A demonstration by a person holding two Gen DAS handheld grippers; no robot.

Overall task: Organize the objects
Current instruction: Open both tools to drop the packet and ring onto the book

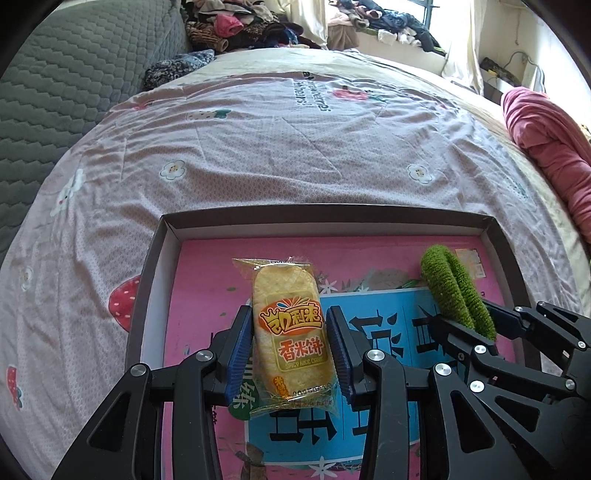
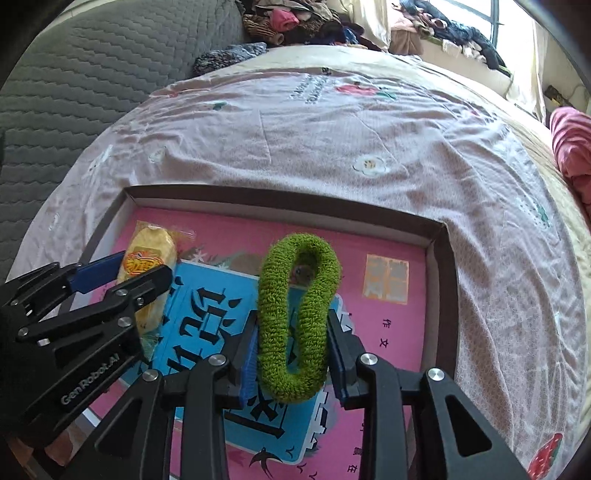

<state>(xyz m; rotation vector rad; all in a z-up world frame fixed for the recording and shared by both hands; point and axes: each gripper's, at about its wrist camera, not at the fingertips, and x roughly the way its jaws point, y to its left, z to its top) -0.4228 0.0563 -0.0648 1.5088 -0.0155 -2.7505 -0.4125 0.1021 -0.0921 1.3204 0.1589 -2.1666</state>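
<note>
A rice cake packet in clear yellow wrap sits between the blue pads of my left gripper, which is shut on it. My right gripper is shut on a fuzzy green hair band, squeezed into a long loop. Both hang just above a pink and blue book that lies in a shallow brown cardboard box. The left wrist view shows the hair band in the right gripper at the right. The right wrist view shows the packet in the left gripper at the left.
The box rests on a bed with a pale pink printed sheet. A rolled pink blanket lies at the right edge. A grey quilted surface rises at the left, and piled clothes lie beyond the bed.
</note>
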